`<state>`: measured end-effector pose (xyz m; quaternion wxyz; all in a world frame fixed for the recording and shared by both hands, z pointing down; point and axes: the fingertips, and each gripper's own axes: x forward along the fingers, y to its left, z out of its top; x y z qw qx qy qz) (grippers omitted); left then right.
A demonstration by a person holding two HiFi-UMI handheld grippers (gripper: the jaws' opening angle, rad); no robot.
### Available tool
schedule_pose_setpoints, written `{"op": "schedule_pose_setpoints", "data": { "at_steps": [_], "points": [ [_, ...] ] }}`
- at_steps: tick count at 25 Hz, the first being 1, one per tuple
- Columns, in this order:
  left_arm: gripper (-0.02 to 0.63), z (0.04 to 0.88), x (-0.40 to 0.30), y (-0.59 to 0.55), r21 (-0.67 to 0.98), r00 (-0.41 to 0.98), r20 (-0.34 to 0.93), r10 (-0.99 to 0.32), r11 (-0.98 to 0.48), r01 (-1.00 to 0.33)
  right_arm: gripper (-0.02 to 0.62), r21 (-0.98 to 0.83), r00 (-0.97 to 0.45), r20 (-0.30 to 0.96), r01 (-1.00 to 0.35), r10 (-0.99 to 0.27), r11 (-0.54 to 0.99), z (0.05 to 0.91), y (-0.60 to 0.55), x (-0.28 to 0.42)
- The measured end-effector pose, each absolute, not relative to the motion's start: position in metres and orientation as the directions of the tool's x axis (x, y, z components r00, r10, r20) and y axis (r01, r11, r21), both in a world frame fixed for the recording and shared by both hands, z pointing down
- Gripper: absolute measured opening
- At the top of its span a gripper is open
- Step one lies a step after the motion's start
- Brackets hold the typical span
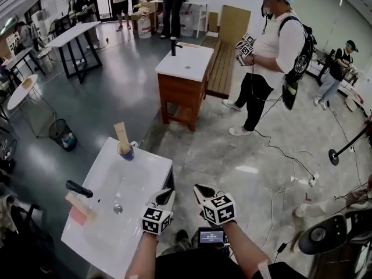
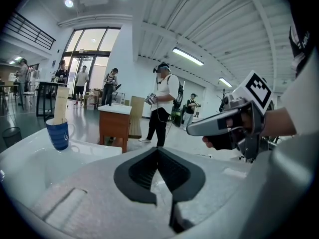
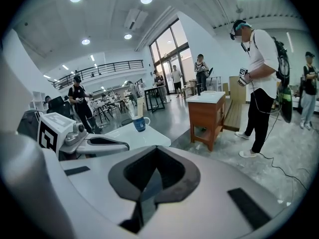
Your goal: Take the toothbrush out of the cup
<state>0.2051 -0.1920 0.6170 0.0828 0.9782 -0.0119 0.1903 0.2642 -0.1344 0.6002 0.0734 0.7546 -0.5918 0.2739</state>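
A blue cup (image 1: 125, 151) stands at the far corner of the white sink top (image 1: 142, 173), and a tall tan toothbrush box (image 1: 121, 136) sticks up out of it. My left gripper (image 1: 165, 194) and right gripper (image 1: 203, 190) hang side by side off the sink's near right edge, both shut and empty, well short of the cup. In the left gripper view the cup (image 2: 59, 134) is far to the left of the closed jaws (image 2: 158, 172). In the right gripper view the cup (image 3: 139, 124) stands ahead, beyond the closed jaws (image 3: 151, 177).
A black faucet (image 1: 78, 189) and a pink and tan block (image 1: 79, 208) sit at the sink's left rim. A wooden vanity (image 1: 185, 70) stands further off, with a person (image 1: 273, 57) holding grippers beside it. A bin (image 1: 61, 134) stands to the left, and cables cross the floor on the right.
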Motion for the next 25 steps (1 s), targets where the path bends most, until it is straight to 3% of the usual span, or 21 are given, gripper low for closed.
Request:
{"op": "schedule_pose_setpoints", "data": {
  "at_steps": [12,25],
  "points": [
    [0.009,0.64,0.245,-0.241,0.151,0.905,0.421,-0.064,-0.979,-0.139,0.009,-0.243,0.023,0.503,-0.956,-0.864,-0.167,0.62,-0.206,0.309],
    [0.009,0.63,0.29,-0.328,0.149,0.834,0.443,-0.33,-0.89,-0.431,0.009,-0.294,-0.297,0.491,-0.941,-0.819,0.165,0.617,-0.316,0.348]
  ]
}}
